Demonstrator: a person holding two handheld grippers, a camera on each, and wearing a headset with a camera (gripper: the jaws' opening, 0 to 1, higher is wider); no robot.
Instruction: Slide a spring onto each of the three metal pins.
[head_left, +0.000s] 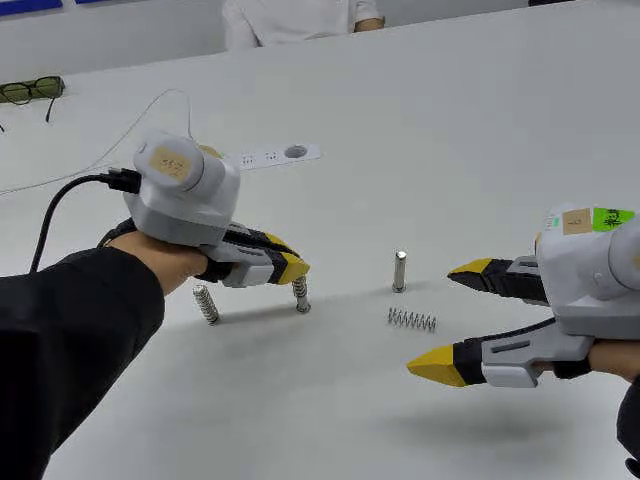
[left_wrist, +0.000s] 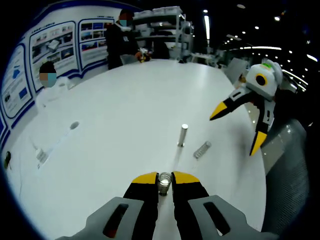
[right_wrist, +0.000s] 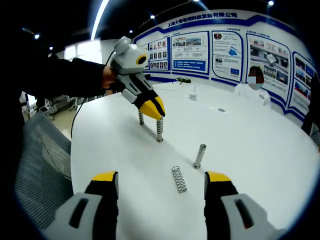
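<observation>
Left gripper (head_left: 293, 266) pinches the seated spring (head_left: 299, 290), right gripper (right_wrist: 161, 176) gapes wide facing the loose spring (head_left: 412, 319); a careless sideways pull-off could topple that pin (head_left: 303, 306).

Grey-white left hand-held gripper (head_left: 296, 268) and right hand-held gripper (head_left: 436, 319), yellow-tipped black jaws; black cable (head_left: 44, 225), black sleeve (head_left: 70, 330), green sticker (head_left: 612, 217).

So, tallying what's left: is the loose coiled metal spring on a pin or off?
Off: the loose coiled metal spring lies flat on the white table.
</observation>
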